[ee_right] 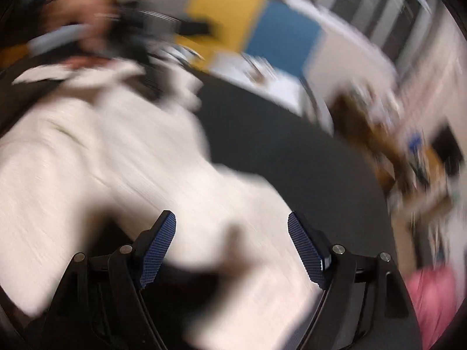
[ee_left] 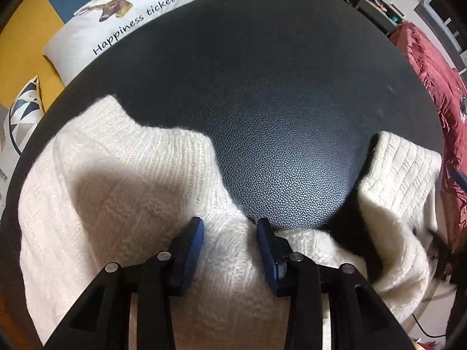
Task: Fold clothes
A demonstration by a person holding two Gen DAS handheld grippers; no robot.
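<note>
A white knit sweater [ee_left: 116,180] lies across the near half of a round black leather table [ee_left: 262,73]. Its ribbed cuff [ee_left: 400,166] rests near the right rim. My left gripper [ee_left: 230,227] sits at the sweater's far edge, its blue pads pressed against a bunched ridge of knit between them. The right wrist view is heavily blurred. There my right gripper [ee_right: 232,224] hovers open over the sweater [ee_right: 102,160] and the table [ee_right: 277,145], with nothing between its fingers. A person's hand [ee_right: 87,20] with the other gripper shows at the upper left.
A white pillow printed "Happiness ticket" [ee_left: 116,23] and a patterned pillow [ee_left: 23,116] lie beyond the table's left rim. A red blanket [ee_left: 432,81] runs along the right side. Cluttered shelves stand at the back. Pink cloth [ee_right: 432,297] shows at the lower right.
</note>
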